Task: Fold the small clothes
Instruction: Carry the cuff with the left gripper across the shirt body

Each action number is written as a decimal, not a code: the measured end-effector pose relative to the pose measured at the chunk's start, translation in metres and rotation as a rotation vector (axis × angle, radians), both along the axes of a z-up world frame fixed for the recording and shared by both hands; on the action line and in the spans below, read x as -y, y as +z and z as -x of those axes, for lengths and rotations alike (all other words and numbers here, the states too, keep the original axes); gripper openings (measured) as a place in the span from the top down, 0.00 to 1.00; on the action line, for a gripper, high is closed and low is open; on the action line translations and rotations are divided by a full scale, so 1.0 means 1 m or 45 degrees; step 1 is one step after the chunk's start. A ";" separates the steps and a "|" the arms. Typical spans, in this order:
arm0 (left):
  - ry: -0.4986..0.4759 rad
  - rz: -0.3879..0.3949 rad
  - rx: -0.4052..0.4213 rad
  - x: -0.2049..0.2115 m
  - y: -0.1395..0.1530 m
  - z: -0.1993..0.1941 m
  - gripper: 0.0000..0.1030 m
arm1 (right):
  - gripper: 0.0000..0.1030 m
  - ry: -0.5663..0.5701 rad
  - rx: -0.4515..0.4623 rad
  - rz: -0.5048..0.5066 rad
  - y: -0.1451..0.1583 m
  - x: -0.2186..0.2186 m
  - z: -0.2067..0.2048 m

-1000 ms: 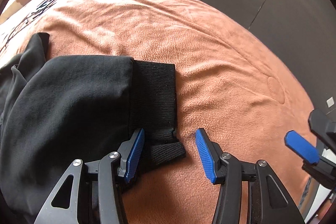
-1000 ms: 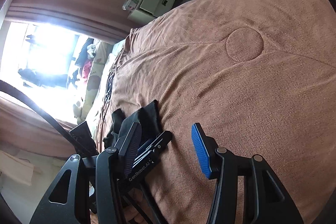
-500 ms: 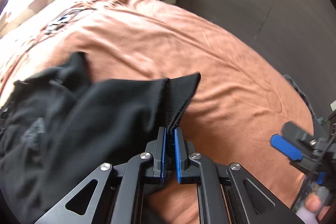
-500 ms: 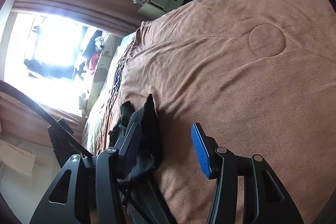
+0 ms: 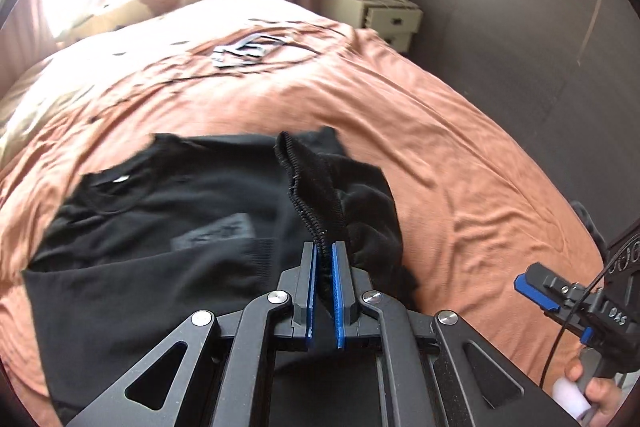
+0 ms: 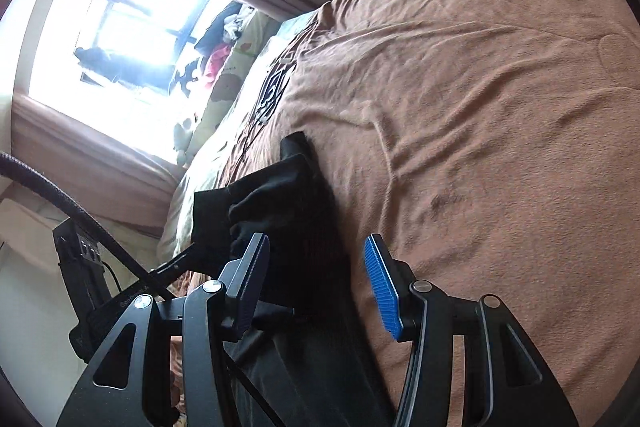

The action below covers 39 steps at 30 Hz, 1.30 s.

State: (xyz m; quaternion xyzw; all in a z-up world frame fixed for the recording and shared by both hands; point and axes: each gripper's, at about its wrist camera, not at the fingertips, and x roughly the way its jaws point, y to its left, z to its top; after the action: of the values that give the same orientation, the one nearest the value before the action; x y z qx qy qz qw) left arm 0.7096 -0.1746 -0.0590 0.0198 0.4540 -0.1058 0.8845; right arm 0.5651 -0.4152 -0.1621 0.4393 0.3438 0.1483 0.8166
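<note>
The left gripper (image 5: pixel 324 259) is clamped on the ribbed cuff (image 5: pixel 310 187) of a black top (image 5: pixel 160 227), lifting the sleeve above the rest of the garment, which lies spread on the orange blanket (image 5: pixel 440 147) with its collar toward the window. The right gripper (image 6: pixel 316 279) has its fingers wide apart and grips nothing, hovering at the top's edge; whether its dark left pad (image 6: pixel 250 287) touches cloth is hard to tell. A nightstand (image 5: pixel 384 19) stands beyond the bed.
</note>
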 end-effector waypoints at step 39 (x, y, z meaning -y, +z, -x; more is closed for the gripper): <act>0.569 0.066 0.091 -0.291 0.018 0.064 0.93 | 0.41 0.128 -0.086 -0.348 -0.089 -0.075 -0.103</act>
State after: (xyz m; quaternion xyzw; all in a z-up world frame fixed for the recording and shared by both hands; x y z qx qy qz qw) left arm 0.6458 0.1168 -0.0405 -0.1004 0.4125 0.0820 0.9017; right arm 0.6686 -0.3403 -0.2508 0.5334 0.3694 0.2195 0.7286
